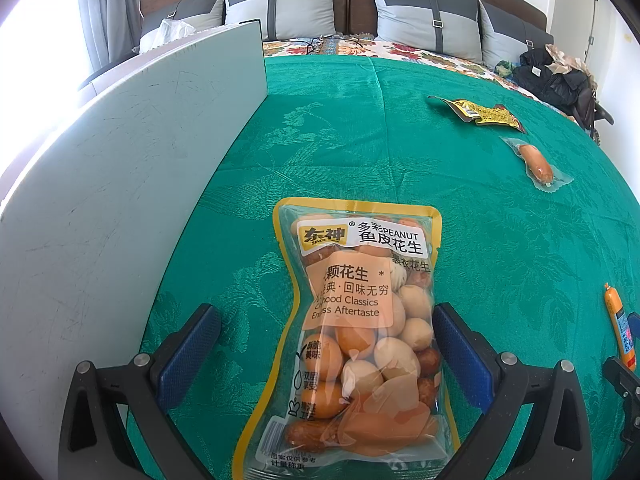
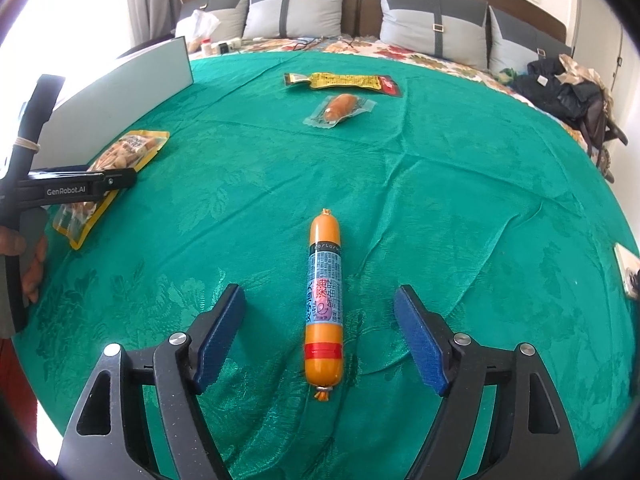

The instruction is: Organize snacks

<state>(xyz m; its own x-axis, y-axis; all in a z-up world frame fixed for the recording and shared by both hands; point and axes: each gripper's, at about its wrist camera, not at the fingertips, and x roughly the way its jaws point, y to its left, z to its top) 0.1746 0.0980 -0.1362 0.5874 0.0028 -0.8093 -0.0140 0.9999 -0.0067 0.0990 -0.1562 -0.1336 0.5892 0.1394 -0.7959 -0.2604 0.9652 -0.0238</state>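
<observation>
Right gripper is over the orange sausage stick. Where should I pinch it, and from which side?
Pinch the orange sausage stick across its labelled middle, coming down from above. It lies flat on the green cloth, lengthwise between the open right gripper pads, so closing meets its round sides squarely. Avoid the tapered, clipped ends; they would likely slip.

Grey pillows point(image 2: 296, 8) line the headboard; dark clothes point(image 2: 568, 88) are heaped beside the green cloth point(image 2: 460, 200).

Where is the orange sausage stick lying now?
In the right wrist view, the orange sausage stick lies lengthwise on the green cloth, between the open fingers of the right hand-held gripper, untouched by them, with the peanut bag far left.
</observation>
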